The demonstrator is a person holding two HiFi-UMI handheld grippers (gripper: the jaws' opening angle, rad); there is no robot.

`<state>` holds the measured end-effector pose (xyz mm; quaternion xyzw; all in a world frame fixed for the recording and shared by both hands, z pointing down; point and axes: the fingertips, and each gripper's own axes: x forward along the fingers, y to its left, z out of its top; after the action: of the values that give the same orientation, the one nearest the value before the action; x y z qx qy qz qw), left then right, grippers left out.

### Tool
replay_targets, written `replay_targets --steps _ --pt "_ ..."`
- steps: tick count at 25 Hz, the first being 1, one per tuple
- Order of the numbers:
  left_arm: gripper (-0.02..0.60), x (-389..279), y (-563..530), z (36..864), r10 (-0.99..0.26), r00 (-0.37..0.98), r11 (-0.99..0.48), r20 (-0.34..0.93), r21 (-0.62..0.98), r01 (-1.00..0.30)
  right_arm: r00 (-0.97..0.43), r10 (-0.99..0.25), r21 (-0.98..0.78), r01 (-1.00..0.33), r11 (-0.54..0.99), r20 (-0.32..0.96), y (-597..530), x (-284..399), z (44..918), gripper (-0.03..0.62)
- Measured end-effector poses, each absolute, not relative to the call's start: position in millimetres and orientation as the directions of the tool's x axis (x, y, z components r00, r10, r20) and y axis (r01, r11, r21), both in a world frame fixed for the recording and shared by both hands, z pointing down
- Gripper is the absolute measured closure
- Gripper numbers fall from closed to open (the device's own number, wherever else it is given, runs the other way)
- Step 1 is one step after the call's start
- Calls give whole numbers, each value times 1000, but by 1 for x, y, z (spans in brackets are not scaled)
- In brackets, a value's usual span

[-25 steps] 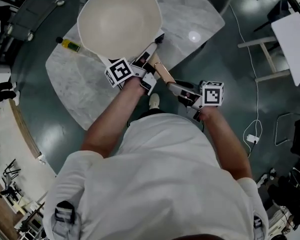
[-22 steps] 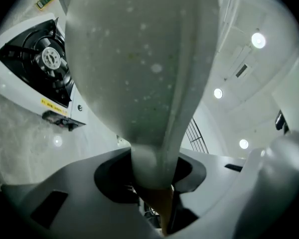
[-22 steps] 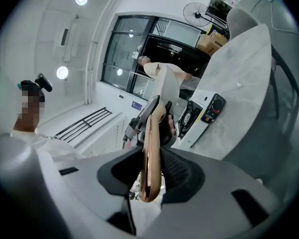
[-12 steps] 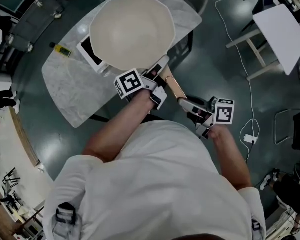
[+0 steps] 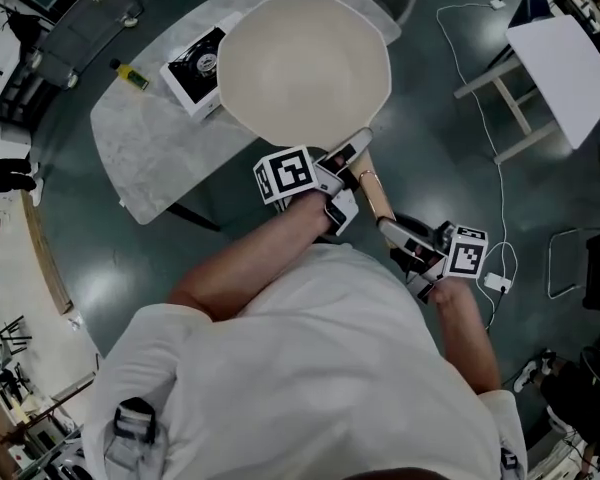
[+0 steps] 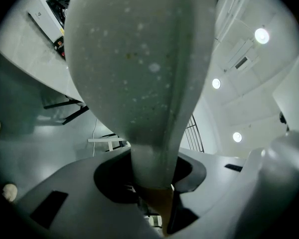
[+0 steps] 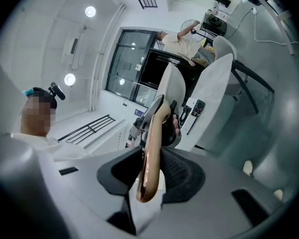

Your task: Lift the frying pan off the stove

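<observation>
The left gripper (image 6: 152,180) is clenched on the grey neck of the frying pan (image 6: 139,59), where the handle meets the bowl, with both pads pressed on it. The right gripper (image 7: 149,180) is clenched on the far end of the wooden handle (image 7: 152,148), which stands edge-on between its pads.

In the head view the left gripper (image 5: 345,163) sits ahead of its marker cube (image 5: 285,175). The bare left forearm (image 5: 245,258) reaches forward and to the right from the white shirt (image 5: 310,368). The right gripper (image 5: 405,238) is lower and nearer the body, with its cube (image 5: 467,253) above a bent right arm.

The frying pan (image 5: 305,68) is held in the air with its cream inside facing up. Its long axis runs from the handle (image 5: 378,196) at lower right to the bowl at upper left, pointing away from the person.

The bowl hangs over the near edge of the marble table (image 5: 150,158), just to the right of the portable stove (image 5: 192,66) and clear of it. A small bottle (image 5: 130,75) lies to the left of the stove. The left gripper view shows the pan's speckled underside, with the stove (image 6: 52,14) and the table well below it.
</observation>
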<state>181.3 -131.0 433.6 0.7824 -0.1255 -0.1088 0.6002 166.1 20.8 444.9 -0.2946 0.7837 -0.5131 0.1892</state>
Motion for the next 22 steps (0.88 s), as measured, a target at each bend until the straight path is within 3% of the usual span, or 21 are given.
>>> replay_targets --steps 22 --pt "428 176 -77 437 -344 939 -235 5 968 -91 -775 -631 -914 -237 329 -26 74 166 445 471"
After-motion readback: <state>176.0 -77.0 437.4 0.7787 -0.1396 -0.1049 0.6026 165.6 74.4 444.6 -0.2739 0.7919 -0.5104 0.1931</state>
